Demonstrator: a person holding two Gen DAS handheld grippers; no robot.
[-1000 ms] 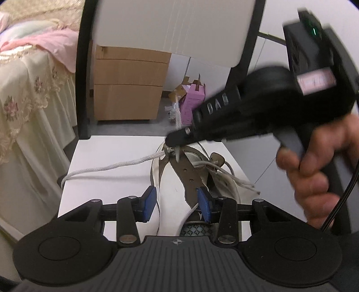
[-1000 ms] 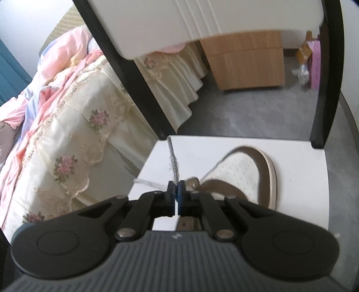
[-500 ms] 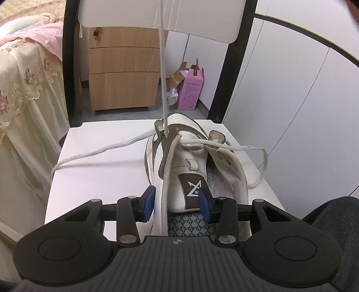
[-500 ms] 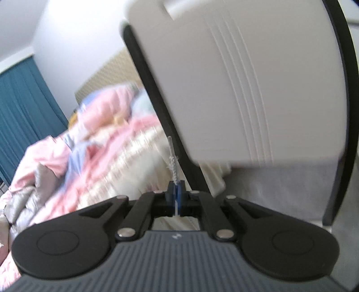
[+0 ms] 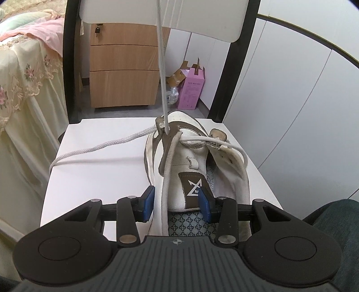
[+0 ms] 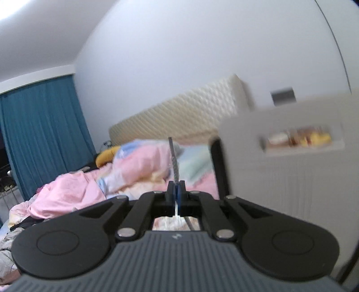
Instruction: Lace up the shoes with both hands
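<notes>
A white and brown shoe (image 5: pixel 190 143) lies on the white chair seat (image 5: pixel 101 179) with its toe pointing away from me. My left gripper (image 5: pixel 177 203) has its blue pads against both sides of the shoe's tongue end and is shut on it. A white lace (image 5: pixel 162 67) rises taut from a far eyelet and leaves the top of the left wrist view. The lace's other end (image 5: pixel 101 148) trails left across the seat. My right gripper (image 6: pixel 176 188) is raised high and shut on the lace tip (image 6: pixel 172 157), which sticks out beyond its pads.
The chair's backrest (image 5: pixel 202 18) stands behind the shoe. A wooden drawer unit (image 5: pixel 123 67) and a pink box (image 5: pixel 193 89) are on the floor beyond. A bed (image 6: pixel 89 186) with pink bedding is to the left, a person's knee (image 5: pixel 332 224) at lower right.
The right gripper has risen out of the left wrist view, drawing the lace up taut through the eyelet. Its own view swung from the shoe to the bed and wall. The left gripper stayed put.
</notes>
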